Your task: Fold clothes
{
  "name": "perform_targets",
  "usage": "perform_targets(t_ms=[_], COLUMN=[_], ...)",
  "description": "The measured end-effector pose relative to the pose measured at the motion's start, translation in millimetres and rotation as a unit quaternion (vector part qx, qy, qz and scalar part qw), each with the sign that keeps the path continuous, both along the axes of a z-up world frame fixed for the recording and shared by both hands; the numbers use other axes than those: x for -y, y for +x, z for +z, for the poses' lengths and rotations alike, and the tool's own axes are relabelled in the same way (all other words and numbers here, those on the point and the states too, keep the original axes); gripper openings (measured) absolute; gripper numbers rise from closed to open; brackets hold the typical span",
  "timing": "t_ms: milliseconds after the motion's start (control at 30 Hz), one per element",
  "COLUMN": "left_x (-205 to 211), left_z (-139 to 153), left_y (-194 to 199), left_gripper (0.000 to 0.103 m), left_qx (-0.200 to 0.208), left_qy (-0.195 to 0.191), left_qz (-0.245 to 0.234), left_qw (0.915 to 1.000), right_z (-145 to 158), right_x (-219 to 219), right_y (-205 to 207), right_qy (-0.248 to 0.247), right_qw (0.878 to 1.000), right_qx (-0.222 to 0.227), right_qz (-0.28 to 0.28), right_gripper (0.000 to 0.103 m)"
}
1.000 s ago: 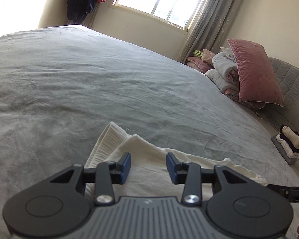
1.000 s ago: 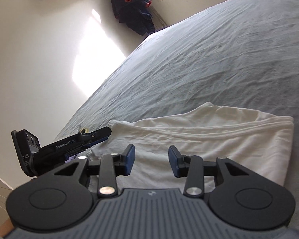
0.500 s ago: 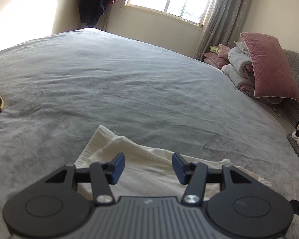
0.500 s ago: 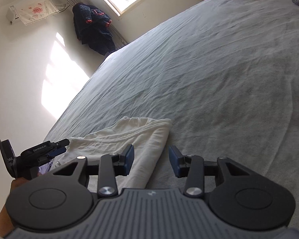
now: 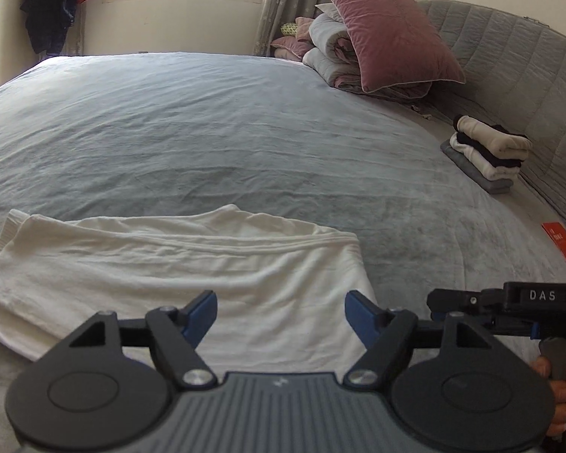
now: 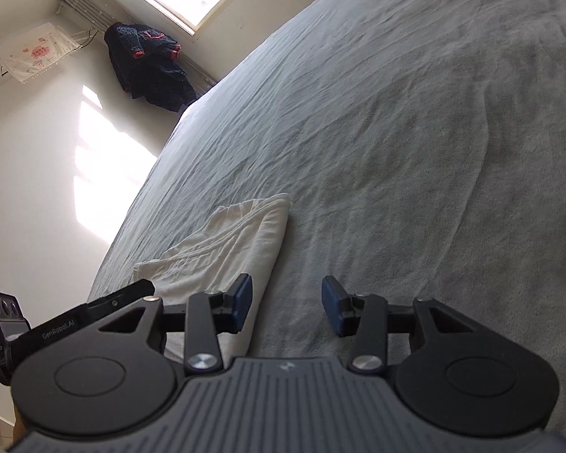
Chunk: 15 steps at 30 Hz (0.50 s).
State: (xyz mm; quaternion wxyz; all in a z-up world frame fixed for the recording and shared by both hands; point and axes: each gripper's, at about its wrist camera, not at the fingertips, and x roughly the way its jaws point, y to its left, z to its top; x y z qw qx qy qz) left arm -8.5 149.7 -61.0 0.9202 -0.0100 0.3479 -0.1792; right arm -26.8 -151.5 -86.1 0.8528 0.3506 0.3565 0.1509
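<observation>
Currently the white garment (image 5: pixel 177 275) lies on the grey bed (image 5: pixel 245 132), in the lower left of the left wrist view, folded into a broad flat band with a ribbed hem at its left end and a doubled seam running along the upper edge. Fabric looks like thin cotton knit: soft, creased, limp, no stiffness at the folds. The left hand-held gripper (image 5: pixel 281 315) hovers over the near edge with jaws spread wide, blue pads clear of the cloth, nothing held. The right hand-held gripper (image 6: pixel 286 304) is likewise parted and empty; in its view the garment sits lower left, with one pad just over the right edge and the other over bare bedspread, probably so the jaws straddle that edge. Whether this band is a finished fold or awaits another, the frames do not settle. Bedspread is a plush, short-nap fabric with shallow wrinkles, likely to drag on cloth slid across it. A stack (image 5: pixel 486 153) of folded clothes, white, black and grey, sits at the right edge against the quilted headboard (image 5: pixel 509 56), plausibly the place for finished pieces. A velvety mauve pillow (image 5: pixel 388 34) leans on rolled bedding at upper right.
</observation>
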Motion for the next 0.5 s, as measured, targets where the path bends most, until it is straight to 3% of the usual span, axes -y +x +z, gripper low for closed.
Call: perform_targets(t_ms=[267, 500], left_x=[62.1, 81.4], left_z=[-14.8, -31.5], left_y=[-37.6, -42.5], left_gripper=[0.076, 0.076], left_qx=[0.023, 0.038], left_qy=[0.052, 0.077], left_qz=[-0.029, 0.03], left_qw=[0.9979, 0.9958], right_z=[-12.2, -17.9], right_x=[14.9, 27.4], right_y=[-5.3, 6.9], right_qy=[0.041, 0.079], right_qw=[0.999, 0.997], right_qx=[-0.006, -0.013], right_qz=[-0.007, 0.001], right_gripper=[0.046, 0.046])
